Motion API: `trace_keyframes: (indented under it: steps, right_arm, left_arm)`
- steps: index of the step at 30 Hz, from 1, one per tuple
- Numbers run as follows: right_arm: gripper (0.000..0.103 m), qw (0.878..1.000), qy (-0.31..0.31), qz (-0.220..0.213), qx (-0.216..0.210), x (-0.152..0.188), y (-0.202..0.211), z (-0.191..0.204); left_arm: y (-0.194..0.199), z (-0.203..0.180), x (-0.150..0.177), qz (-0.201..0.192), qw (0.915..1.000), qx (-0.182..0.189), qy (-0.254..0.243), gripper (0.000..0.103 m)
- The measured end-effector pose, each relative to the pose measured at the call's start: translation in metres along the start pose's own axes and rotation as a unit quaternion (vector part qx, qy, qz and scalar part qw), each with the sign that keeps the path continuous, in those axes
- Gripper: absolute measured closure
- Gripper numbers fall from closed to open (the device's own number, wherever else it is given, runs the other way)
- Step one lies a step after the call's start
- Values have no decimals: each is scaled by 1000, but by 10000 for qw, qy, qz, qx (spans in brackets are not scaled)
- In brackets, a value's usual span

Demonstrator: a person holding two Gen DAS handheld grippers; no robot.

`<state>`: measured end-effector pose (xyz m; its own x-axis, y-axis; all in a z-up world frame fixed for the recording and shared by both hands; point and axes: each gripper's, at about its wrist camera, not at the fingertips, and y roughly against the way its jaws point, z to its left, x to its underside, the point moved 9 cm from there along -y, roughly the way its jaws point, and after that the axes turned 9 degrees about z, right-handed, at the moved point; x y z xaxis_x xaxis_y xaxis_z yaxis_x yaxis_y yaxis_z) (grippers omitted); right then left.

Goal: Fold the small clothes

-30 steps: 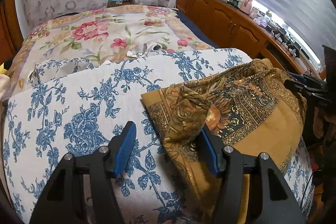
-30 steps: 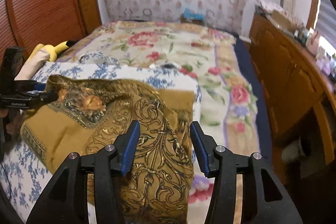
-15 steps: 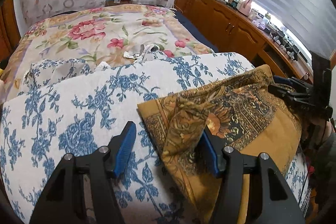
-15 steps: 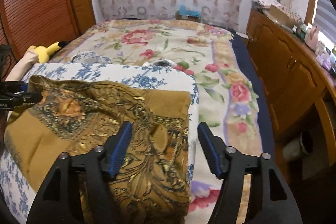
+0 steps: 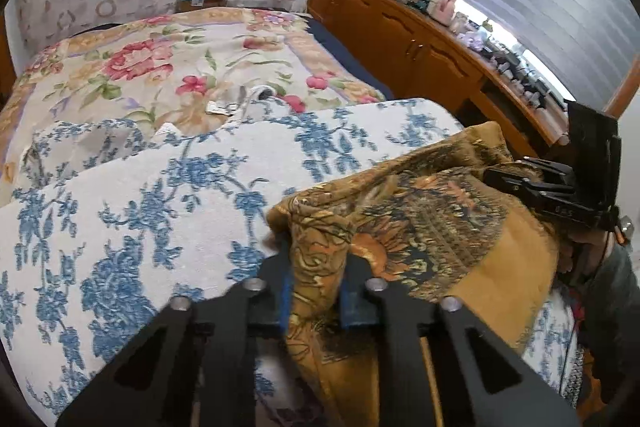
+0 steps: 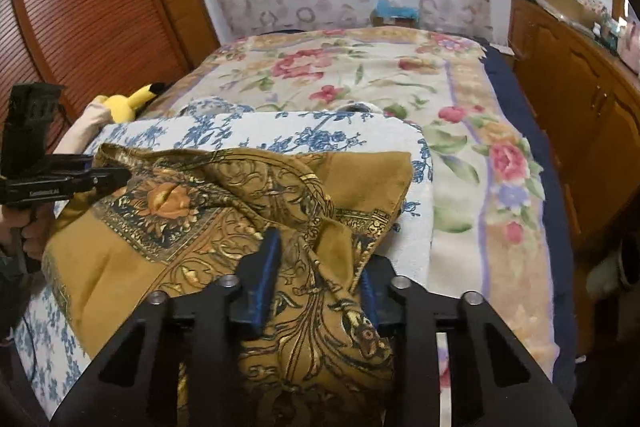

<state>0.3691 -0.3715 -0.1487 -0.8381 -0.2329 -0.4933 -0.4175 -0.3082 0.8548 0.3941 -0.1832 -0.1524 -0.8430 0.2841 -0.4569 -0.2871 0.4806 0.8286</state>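
A mustard-brown cloth with dark ornate print lies rumpled on a white pad with blue flowers. My left gripper is closing its jaws, and the blue pads pinch a raised fold at the cloth's left corner. In the right wrist view the same cloth is bunched between the blue pads of my right gripper, whose jaws are closing on its near right corner. Each gripper shows in the other's view: the right gripper and the left gripper, both at the cloth's edge.
The blue-flowered pad rests on a bed with a rose-print blanket. A yellow plush toy lies at the bed's left side by a louvred wooden door. A cluttered wooden cabinet runs along the right.
The left jaws, wide apart before, have closed onto the cloth's fold. The right jaws widened, then narrowed around the bunched corner, and the right gripper sank slightly toward the cloth.
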Motion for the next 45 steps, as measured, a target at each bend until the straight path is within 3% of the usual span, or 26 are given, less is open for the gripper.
trace_keyframes:
  steps: [1, 4, 13, 19, 25, 33, 41, 45]
  right_arm:
    - [85, 10000, 56, -11, 14, -1, 1, 3]
    - [91, 9996, 195, -122, 150, -1, 9, 10]
    - [93, 9936, 478, -959, 370, -16, 73, 44]
    - [94, 9845, 950, -1425, 392, -35, 109, 93]
    - [94, 9737, 1500, -1707, 177, -67, 118, 162]
    - [94, 9608, 2147, -1733, -277, -107, 87, 263]
    - [94, 9485, 2659, -1611, -614, -148, 52, 353]
    - [94, 9397, 2959, -1585, -651, -173, 37, 392]
  left_arm:
    - [2, -2, 0, -22, 10000, 4, -4, 96]
    - [14, -10, -1, -193, 9998, 50, -30, 97]
    - [84, -38, 3, -876, 9957, 263, -133, 98]
    - [146, -35, 23, -1409, 9896, 288, -52, 98]
    - [210, 2, 54, -1887, 9818, -29, 196, 98]
    - [272, 77, 103, -2262, 9692, -651, 717, 98]
    - [304, 133, 139, -2660, 9511, -1042, 1179, 98]
    - [307, 164, 150, -2748, 9445, -1055, 1456, 98]
